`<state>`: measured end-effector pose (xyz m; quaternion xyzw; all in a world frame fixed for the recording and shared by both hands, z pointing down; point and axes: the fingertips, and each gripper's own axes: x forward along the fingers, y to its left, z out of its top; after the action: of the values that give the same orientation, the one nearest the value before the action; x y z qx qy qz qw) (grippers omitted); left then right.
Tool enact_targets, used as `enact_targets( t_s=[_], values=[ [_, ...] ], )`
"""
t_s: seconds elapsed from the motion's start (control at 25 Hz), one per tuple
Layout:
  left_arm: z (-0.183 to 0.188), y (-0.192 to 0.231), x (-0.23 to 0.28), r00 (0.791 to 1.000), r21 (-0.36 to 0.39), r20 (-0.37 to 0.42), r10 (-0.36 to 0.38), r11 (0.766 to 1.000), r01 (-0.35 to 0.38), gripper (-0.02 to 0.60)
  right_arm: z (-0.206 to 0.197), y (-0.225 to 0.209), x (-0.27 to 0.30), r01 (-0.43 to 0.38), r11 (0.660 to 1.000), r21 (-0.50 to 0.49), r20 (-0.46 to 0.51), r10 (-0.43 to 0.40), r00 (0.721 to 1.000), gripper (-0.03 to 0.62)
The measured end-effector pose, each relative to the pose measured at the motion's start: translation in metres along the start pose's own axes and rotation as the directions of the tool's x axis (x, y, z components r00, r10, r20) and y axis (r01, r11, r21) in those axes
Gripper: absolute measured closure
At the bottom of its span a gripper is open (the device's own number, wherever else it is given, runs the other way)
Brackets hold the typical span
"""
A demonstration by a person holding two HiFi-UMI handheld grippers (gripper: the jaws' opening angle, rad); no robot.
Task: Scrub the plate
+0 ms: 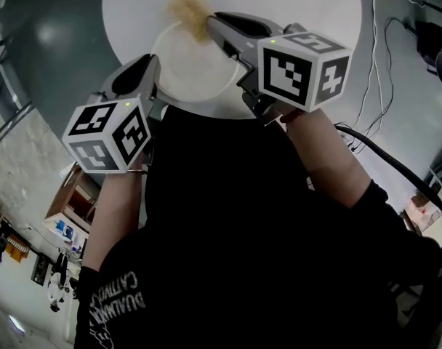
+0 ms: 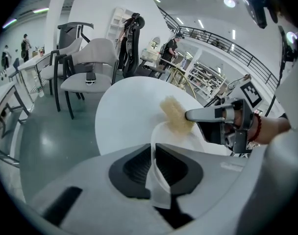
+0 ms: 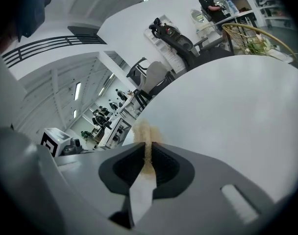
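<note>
- On the head view, one plate [image 1: 195,71] sits at the near edge of one round white table [image 1: 315,20]. Your left gripper [image 1: 150,70] pinches its near rim. Your right gripper [image 1: 210,22] clamps one tan scrubber [image 1: 186,9] at its far rim.
- Left gripper view: jaws are narrow on the plate rim. Grey floor [image 2: 51,131] and a grey chair [image 2: 90,62] lie past the table edge.
- Right gripper view: jaws are tight on the scrubber. White tabletop runs wide ahead to its curved edge.

Upside-down shirt print [image 1: 121,298], illegible

Head view steeply down, gripper views close, all sharing table [image 1: 315,20]
</note>
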<state>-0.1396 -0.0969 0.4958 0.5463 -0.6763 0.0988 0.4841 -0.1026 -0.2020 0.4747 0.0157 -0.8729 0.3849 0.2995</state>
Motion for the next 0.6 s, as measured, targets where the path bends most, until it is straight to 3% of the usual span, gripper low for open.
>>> enact_targets(
  t_s=[0.32,0.52,0.6],
  values=[
    [-0.008,-0.003,-0.004,1.0,-0.031,0.02,0.003,1.0,-0.003,0.551,0.001,-0.004,-0.015,0.013,0.999,0.029,0.048,-0.015,0.999,0.549],
    [-0.004,0.0,-0.004,1.0,-0.044,0.027,0.001,0.999,0.001,0.552,-0.009,0.046,-0.011,-0.17,0.985,0.0,0.008,0.17,0.985,0.551],
    [-0.004,-0.001,-0.004,1.0,-0.047,0.026,-0.004,0.999,0.005,0.551,-0.021,0.057,-0.007,-0.192,0.981,-0.001,-0.026,0.192,0.981,0.551]
  ],
)
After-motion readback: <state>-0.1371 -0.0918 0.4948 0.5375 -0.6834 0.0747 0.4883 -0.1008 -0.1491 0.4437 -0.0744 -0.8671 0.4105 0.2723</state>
